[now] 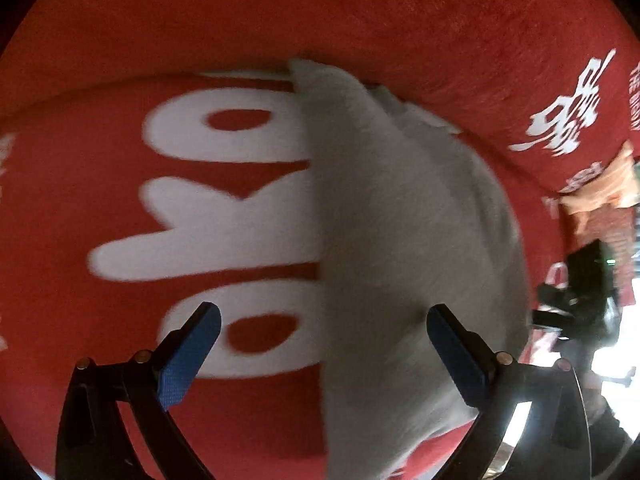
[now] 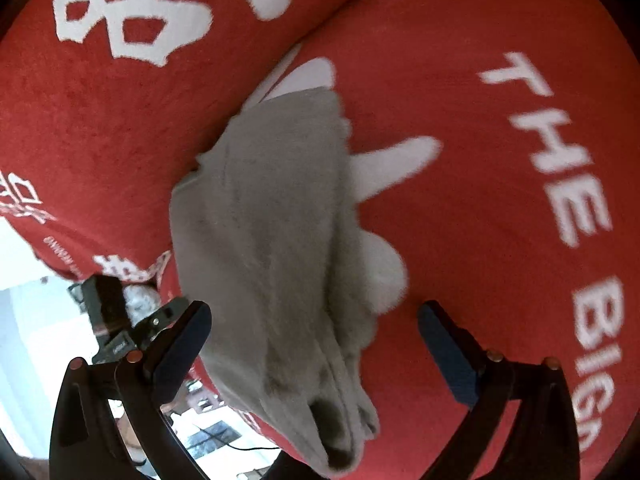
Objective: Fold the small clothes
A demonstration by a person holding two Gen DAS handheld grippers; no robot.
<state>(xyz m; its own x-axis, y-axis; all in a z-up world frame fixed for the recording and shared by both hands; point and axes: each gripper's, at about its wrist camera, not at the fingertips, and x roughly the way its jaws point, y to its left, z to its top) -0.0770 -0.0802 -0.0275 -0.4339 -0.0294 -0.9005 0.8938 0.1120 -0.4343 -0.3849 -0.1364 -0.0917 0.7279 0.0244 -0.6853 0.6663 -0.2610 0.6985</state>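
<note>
A small grey garment (image 1: pixel 400 220) lies folded lengthwise on a red cushion (image 1: pixel 80 180) printed with big white letters. My left gripper (image 1: pixel 323 310) hovers over the garment's near end with its jaws wide open; its blue right pad (image 1: pixel 456 356) is above the cloth, its left pad (image 1: pixel 188 360) is above the lettering, and neither presses on anything. In the right wrist view the same grey garment (image 2: pixel 272 220) runs between the spread fingers of my right gripper (image 2: pixel 315 308), which is open and apart from the cloth. Layered hems show at the garment's near end.
A red backrest (image 1: pixel 360 8) with white characters rises behind the cushion (image 2: pixel 460 240). An orange cloth (image 1: pixel 608 184) lies at the far right. The other gripper shows as a black shape (image 1: pixel 584 292), (image 2: pixel 108 312). Bright floor lies beyond the cushion's edge (image 2: pixel 24 312).
</note>
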